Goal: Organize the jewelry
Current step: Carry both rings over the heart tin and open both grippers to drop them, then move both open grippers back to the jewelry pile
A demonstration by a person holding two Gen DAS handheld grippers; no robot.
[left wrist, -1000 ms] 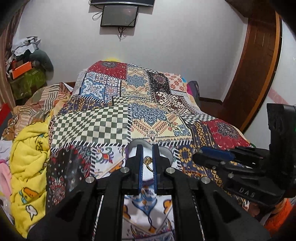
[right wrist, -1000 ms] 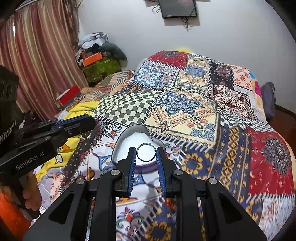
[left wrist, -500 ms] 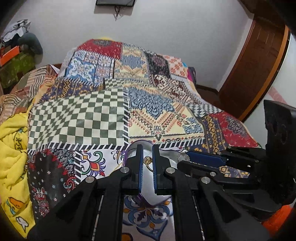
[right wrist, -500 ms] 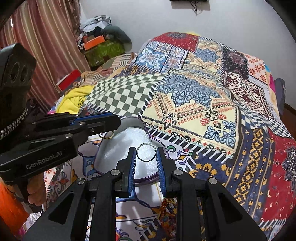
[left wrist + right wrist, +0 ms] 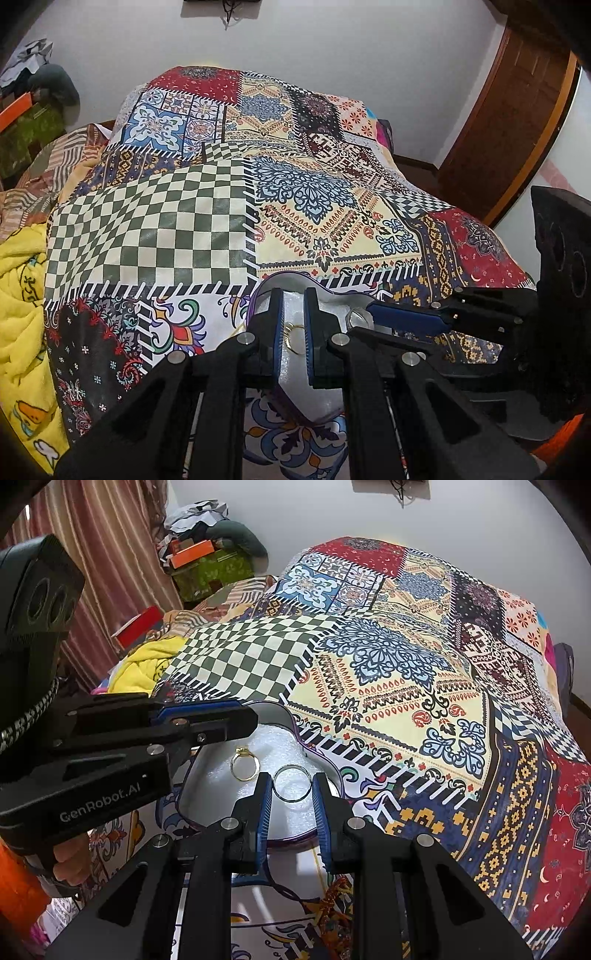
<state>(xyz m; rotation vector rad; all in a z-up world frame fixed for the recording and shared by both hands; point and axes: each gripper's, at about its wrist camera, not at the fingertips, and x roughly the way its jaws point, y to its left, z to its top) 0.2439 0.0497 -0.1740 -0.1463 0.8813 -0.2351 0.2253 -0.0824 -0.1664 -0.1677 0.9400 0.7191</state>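
An open jewelry box with a white foam lining (image 5: 258,753) lies on the patchwork bedspread; it also shows in the left wrist view (image 5: 295,369). My right gripper (image 5: 291,786) is shut on a silver ring (image 5: 292,783), held over the foam. My left gripper (image 5: 294,334) has its jaws slightly apart around a gold ring (image 5: 293,338). In the right wrist view the gold ring (image 5: 243,766) hangs just under the left gripper's fingertips (image 5: 236,723), over the foam; whether it is still pinched is unclear.
The patchwork bedspread (image 5: 406,672) covers the bed. A yellow blanket (image 5: 22,295) is bunched at the left. A pile of clothes and boxes (image 5: 207,561) stands by the striped curtain. A wooden door (image 5: 517,122) is at the right.
Both grippers have moved down and forward over the open box. The rings now sit just above the foam, side by side.
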